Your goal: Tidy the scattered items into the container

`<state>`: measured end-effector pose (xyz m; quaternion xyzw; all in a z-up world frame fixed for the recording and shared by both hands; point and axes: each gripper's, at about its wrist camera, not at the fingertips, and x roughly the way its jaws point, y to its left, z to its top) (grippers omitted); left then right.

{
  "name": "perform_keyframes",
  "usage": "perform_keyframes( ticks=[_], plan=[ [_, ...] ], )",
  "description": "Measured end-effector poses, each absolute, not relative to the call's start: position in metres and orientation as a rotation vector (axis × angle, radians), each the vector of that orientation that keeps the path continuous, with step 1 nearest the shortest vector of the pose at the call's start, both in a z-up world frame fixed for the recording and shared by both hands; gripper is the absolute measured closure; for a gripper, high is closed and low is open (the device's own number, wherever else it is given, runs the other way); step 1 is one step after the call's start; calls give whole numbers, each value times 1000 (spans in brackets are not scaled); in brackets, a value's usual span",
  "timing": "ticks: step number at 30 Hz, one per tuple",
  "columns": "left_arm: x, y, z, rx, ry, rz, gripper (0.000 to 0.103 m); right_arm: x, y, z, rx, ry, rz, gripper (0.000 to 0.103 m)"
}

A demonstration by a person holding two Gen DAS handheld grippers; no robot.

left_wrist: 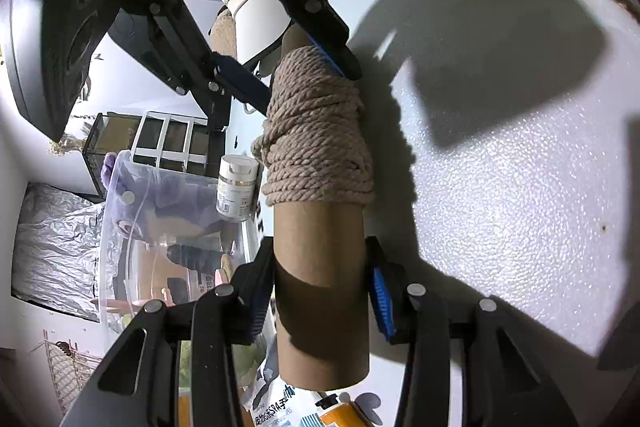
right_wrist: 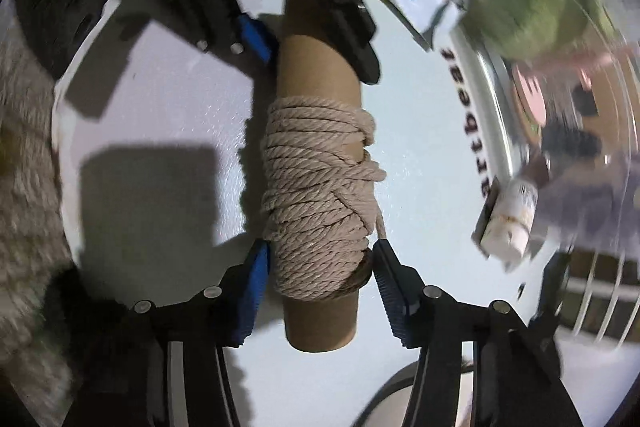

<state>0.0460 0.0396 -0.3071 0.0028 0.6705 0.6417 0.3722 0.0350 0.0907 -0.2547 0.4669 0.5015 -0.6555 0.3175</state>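
A cardboard tube wound with beige rope [left_wrist: 320, 211] is held between both grippers above the white table. My left gripper [left_wrist: 320, 291] is shut on the bare end of the tube. My right gripper [right_wrist: 320, 267] is shut on the rope-wound end [right_wrist: 316, 195]; it shows at the far end of the tube in the left wrist view [left_wrist: 280, 71]. The clear plastic container [left_wrist: 120, 227] stands to the left in the left wrist view, with a purple cloth and other items inside. It shows blurred at the right of the right wrist view [right_wrist: 580, 107].
A white bottle [left_wrist: 236, 187] lies beside the container, also in the right wrist view [right_wrist: 510, 223]. A printed packet [left_wrist: 272, 399] and an orange item [left_wrist: 340, 415] lie near the left gripper. A green plush [right_wrist: 532, 11] is in the container. A fuzzy rug [right_wrist: 24, 187] borders the table.
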Motion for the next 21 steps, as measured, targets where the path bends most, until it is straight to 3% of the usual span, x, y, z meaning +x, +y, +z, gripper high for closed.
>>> perform_keyframes(
  ticks=[9, 11, 13, 21],
  plan=[
    [36, 44, -301, -120, 1691, 1715, 60, 29, 83, -258, 1221, 1356, -1790, 53],
    [34, 44, -296, -173, 1656, 1776, 44, 24, 84, -256, 1224, 1371, -1808, 54],
    [30, 44, -287, -231, 1608, 1854, 36, 22, 86, -252, 1204, 1414, -1833, 54],
    [3, 29, -243, -553, 1284, 2196, 36, 10, 103, -211, 1069, 1623, -1928, 54]
  ],
)
